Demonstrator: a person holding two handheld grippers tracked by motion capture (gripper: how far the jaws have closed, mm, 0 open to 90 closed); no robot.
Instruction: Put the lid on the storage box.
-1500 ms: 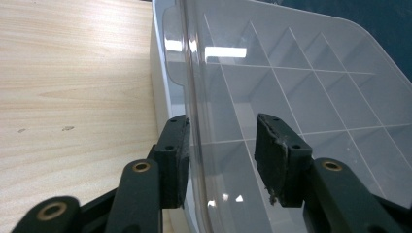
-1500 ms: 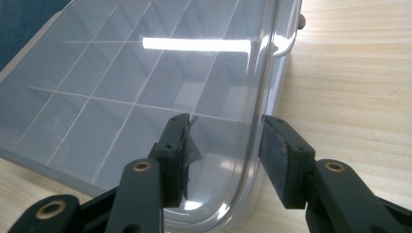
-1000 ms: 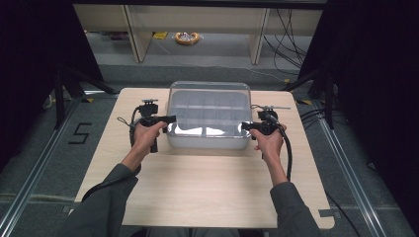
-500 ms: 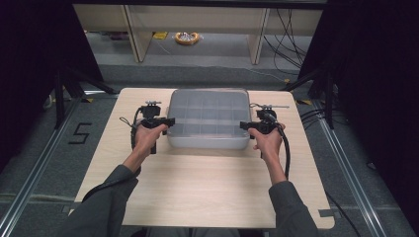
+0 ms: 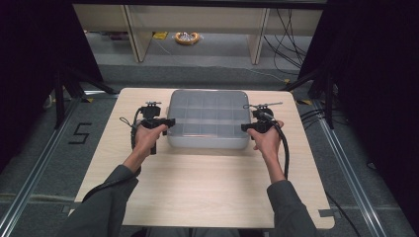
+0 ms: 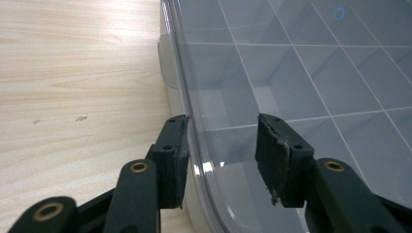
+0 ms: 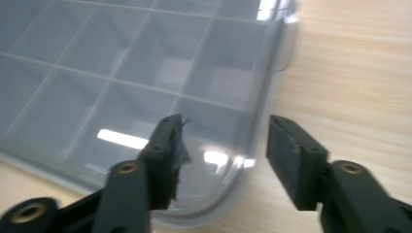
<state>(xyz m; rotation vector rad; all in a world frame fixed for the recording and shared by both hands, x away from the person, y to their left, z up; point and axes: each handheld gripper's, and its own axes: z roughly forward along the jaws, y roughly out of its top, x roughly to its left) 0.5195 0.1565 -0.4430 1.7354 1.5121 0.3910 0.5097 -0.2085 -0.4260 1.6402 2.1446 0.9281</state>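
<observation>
I am looking down at a clear, lidded compartment box lying flat on the far middle of the wooden desk. My left hand-held gripper is straddling the box's left lid edge with its jaws spread apart. My right hand-held gripper is straddling the right edge, jaws likewise apart, gripping nothing.

Pale wood-grain tabletop, matt and smooth; clear glossy plastic lid at upper right of the left gripper view, catching glare; matt black plastic claw with frayed, rough pads; brass-coloured rivets.
</observation>
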